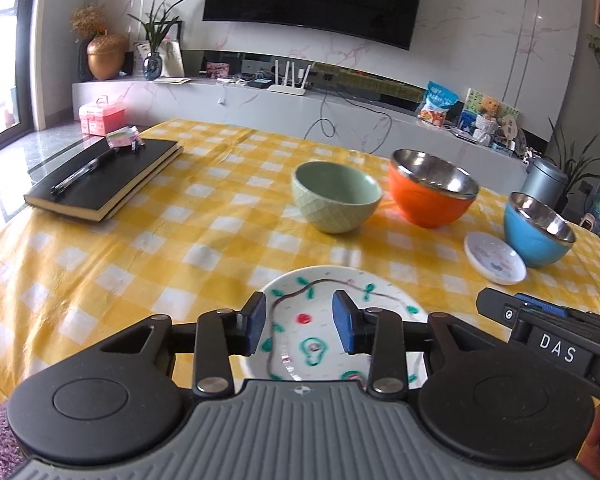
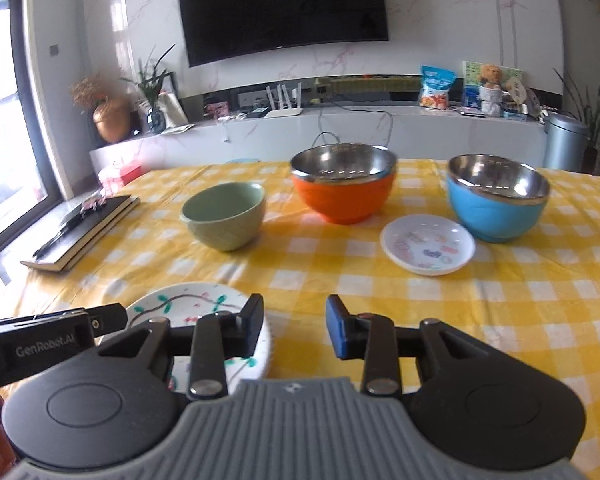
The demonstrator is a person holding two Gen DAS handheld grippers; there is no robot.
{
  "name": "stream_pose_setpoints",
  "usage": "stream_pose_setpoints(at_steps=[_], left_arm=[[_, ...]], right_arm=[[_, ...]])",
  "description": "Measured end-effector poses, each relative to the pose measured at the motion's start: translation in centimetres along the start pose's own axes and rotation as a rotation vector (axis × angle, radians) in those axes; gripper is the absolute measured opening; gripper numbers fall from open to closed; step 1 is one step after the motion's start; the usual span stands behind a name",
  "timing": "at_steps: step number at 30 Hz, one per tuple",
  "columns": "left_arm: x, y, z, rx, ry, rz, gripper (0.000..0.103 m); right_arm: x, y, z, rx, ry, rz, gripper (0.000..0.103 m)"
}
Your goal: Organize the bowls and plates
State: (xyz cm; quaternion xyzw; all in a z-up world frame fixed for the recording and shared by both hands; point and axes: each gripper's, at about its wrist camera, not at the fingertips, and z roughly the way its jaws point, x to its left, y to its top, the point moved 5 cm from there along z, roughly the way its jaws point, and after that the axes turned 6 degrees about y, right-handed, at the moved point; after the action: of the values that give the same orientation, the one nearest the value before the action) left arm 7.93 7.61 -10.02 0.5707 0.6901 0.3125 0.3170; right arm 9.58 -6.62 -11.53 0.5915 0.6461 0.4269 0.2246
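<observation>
A large painted white plate [image 1: 320, 304] lies at the table's near edge, right under my open left gripper [image 1: 299, 322]; it also shows in the right wrist view [image 2: 188, 304]. My open, empty right gripper [image 2: 294, 326] hovers to the right of it. Further back stand a green bowl [image 1: 336, 200] [image 2: 226, 214], an orange steel-lined bowl [image 1: 432, 190] [image 2: 344, 184] and a blue steel-lined bowl [image 1: 538, 228] [image 2: 498, 196]. A small white saucer [image 1: 494, 258] [image 2: 428, 244] lies in front of the blue bowl.
A yellow checked tablecloth [image 2: 500, 312] covers the table. A black notebook with a pen and a small wrapped item [image 1: 104, 176] lies at the far left. Behind the table run a marble TV bench [image 1: 260, 100] and a grey bin [image 2: 564, 142].
</observation>
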Motion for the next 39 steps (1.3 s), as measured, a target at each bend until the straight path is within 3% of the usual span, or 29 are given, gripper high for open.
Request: stream_pose_setpoints(at_steps=[8,16,19,31,35,39], left_arm=[[-5.0,1.3,0.8,0.009,-0.072,0.047,0.043],[-9.1,2.2,3.5,0.038,-0.114,0.087,0.046],[-10.5,2.4,5.0,0.097,-0.132,0.129,0.046],[-15.1,5.1,11.2,0.34,-0.182,0.21,0.046],[-16.9,6.0,13.3,0.42,-0.183,0.256,0.046],[-17.8,6.3,15.4,0.504,-0.213,0.241,0.046]], right_arm=[[-5.6,0.8,-1.5,-0.039,-0.124,0.091,0.034],[-10.1,1.2,-0.5,-0.033,-0.177,0.176,0.034],[-11.1,1.4,0.6,0.0,-0.172,0.202,0.034],[-13.5,4.1,6.7,0.27,-0.116,0.347,0.034],[-14.5,5.4,8.2,0.306,-0.137,0.335,0.034],[-15.6,6.3,9.2,0.333,-0.143,0.351,0.034]])
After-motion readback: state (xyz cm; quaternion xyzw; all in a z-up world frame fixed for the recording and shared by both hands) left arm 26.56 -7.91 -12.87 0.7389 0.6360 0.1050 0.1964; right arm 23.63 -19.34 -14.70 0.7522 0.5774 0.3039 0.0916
